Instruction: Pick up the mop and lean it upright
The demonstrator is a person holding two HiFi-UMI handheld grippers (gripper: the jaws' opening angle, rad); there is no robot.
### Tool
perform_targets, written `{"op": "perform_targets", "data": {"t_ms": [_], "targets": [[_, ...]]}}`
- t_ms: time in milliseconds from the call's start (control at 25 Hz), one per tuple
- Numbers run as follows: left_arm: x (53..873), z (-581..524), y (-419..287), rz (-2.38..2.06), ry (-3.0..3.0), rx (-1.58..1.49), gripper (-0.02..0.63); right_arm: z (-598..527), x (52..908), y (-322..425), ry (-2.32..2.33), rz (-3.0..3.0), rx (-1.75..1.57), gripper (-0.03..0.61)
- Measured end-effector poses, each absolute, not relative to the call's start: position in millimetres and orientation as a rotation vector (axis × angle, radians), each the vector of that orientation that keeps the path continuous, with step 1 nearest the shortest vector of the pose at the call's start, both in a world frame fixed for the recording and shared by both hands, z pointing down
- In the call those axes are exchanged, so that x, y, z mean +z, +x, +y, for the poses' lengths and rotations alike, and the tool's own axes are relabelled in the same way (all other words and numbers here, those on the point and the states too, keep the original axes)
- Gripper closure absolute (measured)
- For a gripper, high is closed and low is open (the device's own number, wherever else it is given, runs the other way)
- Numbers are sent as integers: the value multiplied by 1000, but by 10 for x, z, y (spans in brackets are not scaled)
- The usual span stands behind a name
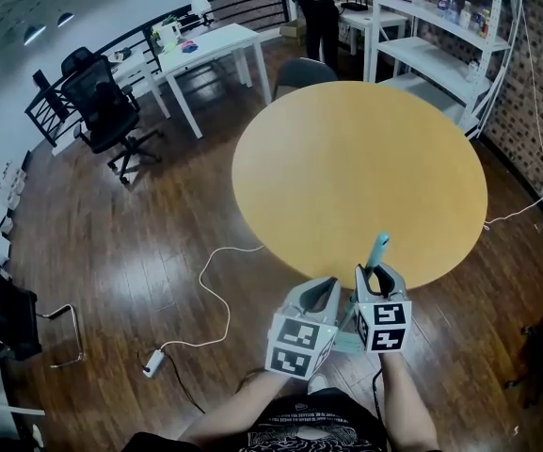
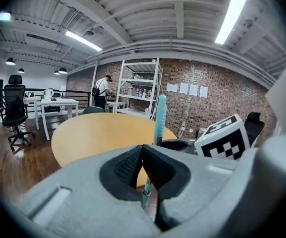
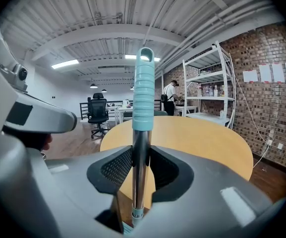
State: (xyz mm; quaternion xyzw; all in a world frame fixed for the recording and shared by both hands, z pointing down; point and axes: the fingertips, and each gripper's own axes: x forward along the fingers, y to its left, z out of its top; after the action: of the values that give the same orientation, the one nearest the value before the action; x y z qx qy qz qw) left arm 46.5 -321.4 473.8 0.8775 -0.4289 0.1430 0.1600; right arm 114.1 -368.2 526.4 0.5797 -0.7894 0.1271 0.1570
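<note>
Round wooden surface [image 1: 346,158], brick-walled office. Mop [image 3: 143,93] handle stands upright at the surface's near edge, clamped in right tongs [image 3: 140,162]. Left tongs [image 2: 142,157] closed, empty, also at the surface's near edge.

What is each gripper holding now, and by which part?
Right gripper holds the mop by its metal shaft, below the teal grip; left gripper holds nothing.

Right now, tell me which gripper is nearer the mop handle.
Right. The right gripper clamps the mop handle between its jaws; the left gripper sits beside it on the left, jaws shut.
</note>
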Motion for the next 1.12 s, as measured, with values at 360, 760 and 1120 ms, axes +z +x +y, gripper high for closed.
{"op": "perform_targets", "data": {"t_ms": [360, 760, 1120], "targets": [[4774, -3243, 473, -1234, 2496, 414, 611, -3717, 5298, 1111, 1615, -2273, 323, 452], [4757, -3138, 386, -1244, 2492, 414, 611, -3607, 5380, 1024, 1588, -2268, 372, 399], [4746, -3081, 344, -1258, 2493, 415, 611, -3559, 5378, 1006, 1582, -2264, 365, 399]]}}
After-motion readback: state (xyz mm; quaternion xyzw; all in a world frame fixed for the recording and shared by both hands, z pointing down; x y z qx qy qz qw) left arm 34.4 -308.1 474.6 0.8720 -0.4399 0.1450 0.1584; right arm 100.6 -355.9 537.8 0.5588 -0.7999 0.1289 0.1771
